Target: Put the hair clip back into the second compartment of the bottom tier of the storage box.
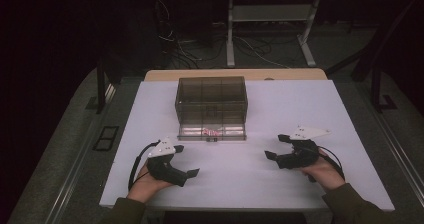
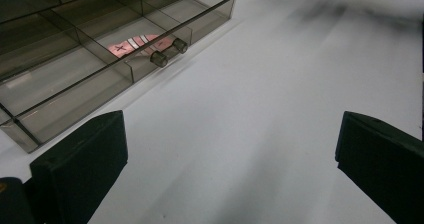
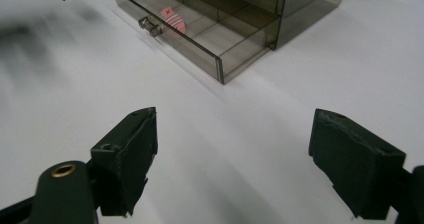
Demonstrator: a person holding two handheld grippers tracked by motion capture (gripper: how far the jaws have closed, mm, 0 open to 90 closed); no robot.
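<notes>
A smoky clear plastic drawer box stands at the middle of the white table. Its bottom drawer is pulled out toward me, with two small round knobs on the front. A small pink striped item with a black x lies in the drawer's middle compartment. My left gripper rests near the table's front left, open and empty. My right gripper rests at the front right, open and empty. Both sit short of the drawer.
The white table top lies between the grippers and the drawer. A wooden edge shows behind the box. Cables and metal table legs are on the dark floor beyond. Black frame posts stand at both sides.
</notes>
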